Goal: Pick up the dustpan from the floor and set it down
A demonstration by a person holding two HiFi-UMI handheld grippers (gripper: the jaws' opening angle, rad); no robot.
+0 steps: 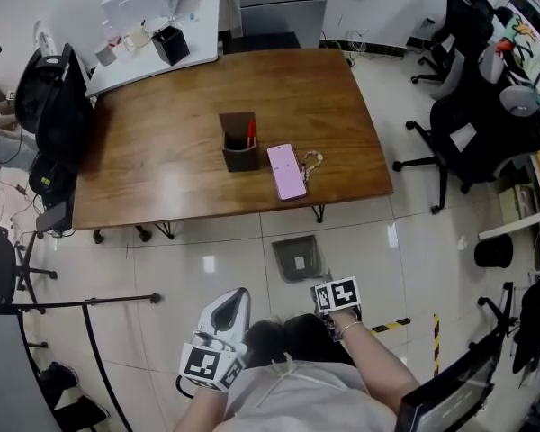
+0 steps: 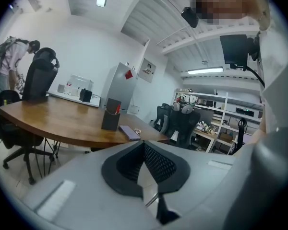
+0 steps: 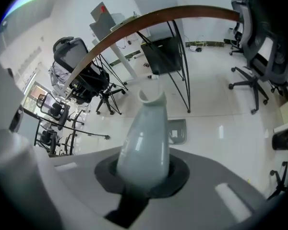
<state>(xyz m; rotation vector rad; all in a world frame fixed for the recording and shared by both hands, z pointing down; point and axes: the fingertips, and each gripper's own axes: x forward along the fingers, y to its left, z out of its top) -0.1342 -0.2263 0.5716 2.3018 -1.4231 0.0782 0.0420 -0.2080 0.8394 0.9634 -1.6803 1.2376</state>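
Observation:
The grey dustpan (image 1: 297,257) lies on the pale tiled floor just in front of the wooden table (image 1: 162,169). In the right gripper view its pan (image 3: 178,131) shows low on the floor behind a pale hollow handle (image 3: 146,138), which rises out of my right gripper (image 3: 145,172). That gripper points steeply down, shut on the handle. In the head view the right gripper (image 1: 331,288) sits just below and right of the pan, under its marker cube. My left gripper (image 1: 237,297) hangs to the left of it, pointing almost level at the table; its jaws (image 2: 144,145) are shut with nothing between them.
On the table stand a brown pen holder (image 1: 240,142) and a pink phone (image 1: 286,171). Black office chairs (image 1: 477,124) crowd the right side, with a black bin (image 1: 493,252) below them. A black stand's legs (image 1: 90,313) spread over the floor at left. Yellow-black tape (image 1: 391,325) marks the tiles.

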